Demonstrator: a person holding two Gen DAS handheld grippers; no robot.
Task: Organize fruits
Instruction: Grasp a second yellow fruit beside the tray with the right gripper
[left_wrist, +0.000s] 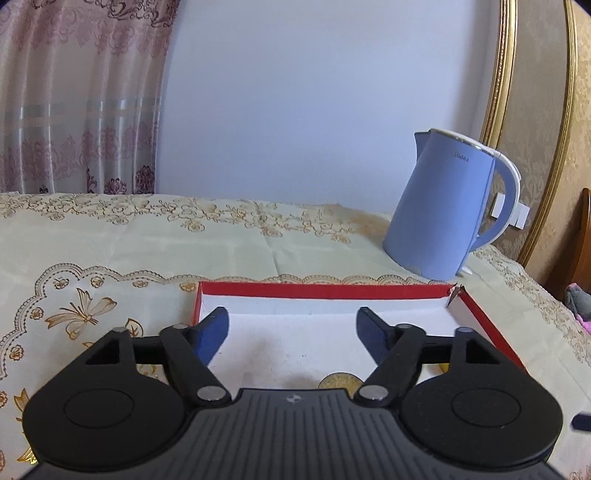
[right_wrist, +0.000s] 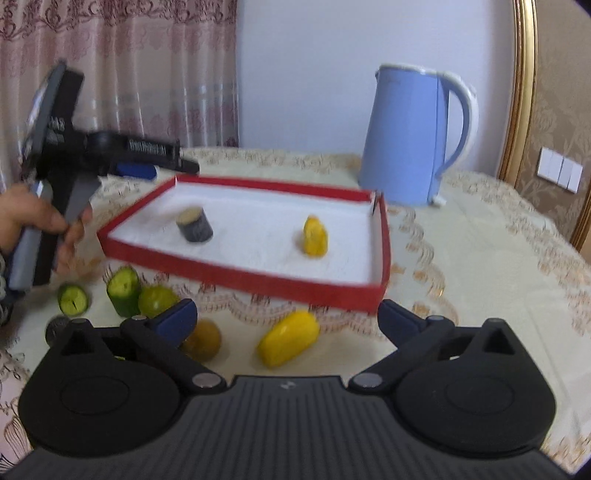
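A red-rimmed tray (right_wrist: 236, 275) with a white floor lies on the table; its far rim shows in the left wrist view (left_wrist: 325, 290). In it are a dark cut piece (right_wrist: 194, 224) and a yellow piece (right_wrist: 314, 236). In front of the tray lie a yellow fruit (right_wrist: 289, 338), a brown fruit (right_wrist: 202, 339), a green fruit (right_wrist: 157, 301) and two cut green pieces (right_wrist: 123, 290) (right_wrist: 73, 299). My right gripper (right_wrist: 287, 317) is open above the yellow fruit. My left gripper (left_wrist: 291, 325) is open and empty over the tray; it shows in the right wrist view (right_wrist: 136, 170).
A blue electric kettle (right_wrist: 413, 136) stands behind the tray's right corner; it also shows in the left wrist view (left_wrist: 443, 206). A floral tablecloth (left_wrist: 110, 251) covers the table. A curtain (left_wrist: 74, 96) and a gold frame (right_wrist: 524, 88) stand behind.
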